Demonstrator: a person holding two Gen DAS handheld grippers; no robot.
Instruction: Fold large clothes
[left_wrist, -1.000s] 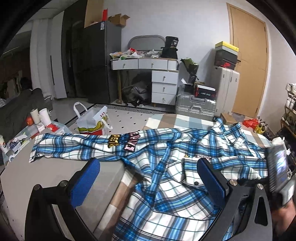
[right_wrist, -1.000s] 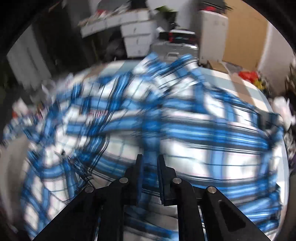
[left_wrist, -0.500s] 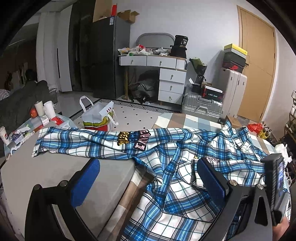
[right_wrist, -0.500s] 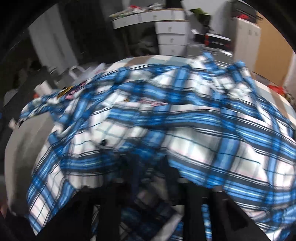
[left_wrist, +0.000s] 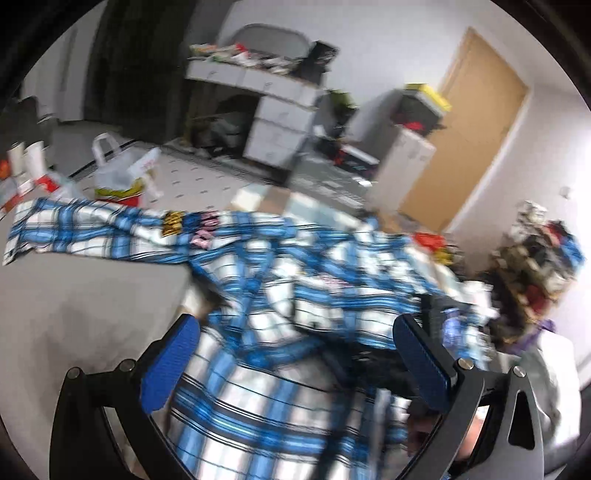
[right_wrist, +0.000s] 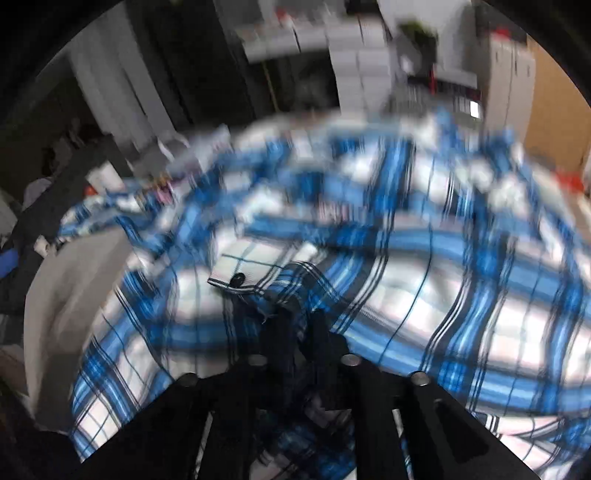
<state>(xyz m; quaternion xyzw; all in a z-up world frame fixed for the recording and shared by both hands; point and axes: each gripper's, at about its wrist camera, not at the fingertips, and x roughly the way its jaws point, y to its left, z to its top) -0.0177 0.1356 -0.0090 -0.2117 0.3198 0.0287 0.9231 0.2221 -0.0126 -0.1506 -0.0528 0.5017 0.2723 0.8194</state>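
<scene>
A large blue and white plaid shirt (left_wrist: 258, 280) lies spread and rumpled on a grey table (left_wrist: 85, 306), one sleeve stretched to the far left. My left gripper (left_wrist: 295, 354) is open and empty above the shirt's near part, blue pads wide apart. In the right wrist view the shirt (right_wrist: 424, 295) fills the frame. My right gripper (right_wrist: 301, 332) is shut on a fold of the shirt beside a buttoned flap (right_wrist: 240, 278). Both views are blurred by motion.
A white shopping bag (left_wrist: 118, 173) stands on the floor beyond the table. Paper cups (left_wrist: 29, 158) sit at the table's far left. A white dresser (left_wrist: 273, 114), a silver suitcase (left_wrist: 328, 181) and a wooden door (left_wrist: 469, 147) lie behind. Clutter (left_wrist: 535, 251) piles up at the right.
My left gripper has swung to the right and tilted, staying open. My right gripper has kept its hold and pulled the shirt fabric along; the cloth has bunched nearer to it.
</scene>
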